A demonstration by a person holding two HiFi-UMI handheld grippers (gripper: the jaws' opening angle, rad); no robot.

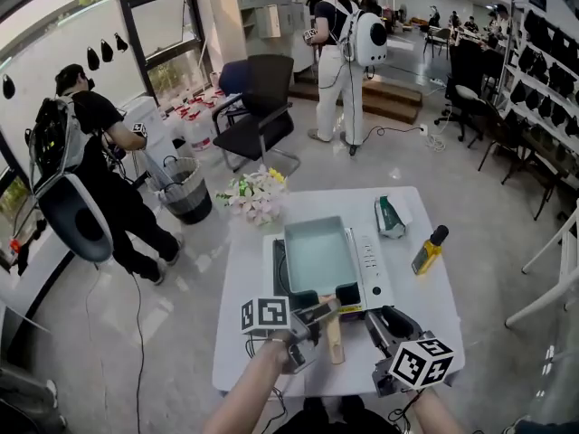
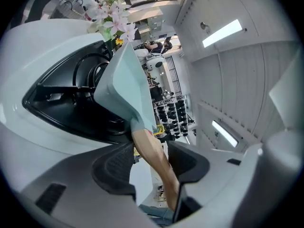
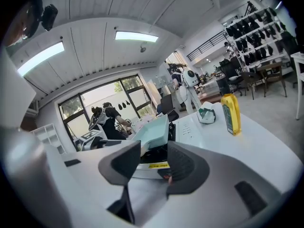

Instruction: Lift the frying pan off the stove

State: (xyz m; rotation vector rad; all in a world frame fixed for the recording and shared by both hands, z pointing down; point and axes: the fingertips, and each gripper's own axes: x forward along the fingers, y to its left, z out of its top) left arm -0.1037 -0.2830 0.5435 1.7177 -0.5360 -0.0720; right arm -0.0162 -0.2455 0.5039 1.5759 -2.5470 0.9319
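- While the left hand-held gripper is gripping its wooden handle, the rectangular pale-green frying pan is sitting over the burner of the white portable stove, near the middle of the tabletop.
- The pan's long axis is running from the far edge of the tabletop toward the near edge. The handle is continuing that line and pointing back at the person, and the open side is facing up.
- The left gripper view is showing what the head view is not. The handle is passing between the two narrowly set pads and lying against one of them, with a thin strip of background showing along the other. The pan body is rising just beyond the jaw tips, beside the stove's black burner well.
- The right hand-held gripper is hovering over the near right part of the tabletop, just beside the handle and apart from it. Its own view is showing its jaws standing well apart with nothing between them.
- That right gripper view is also catching the pan from the side, with the black grate under it. No view is making clear whether the base is resting on the grate or is clear of it.
- Only the head view is taking in both grippers together. It is also showing a yellow bottle and a green-and-white packet to the right of the stove, and flowers at the far left corner.
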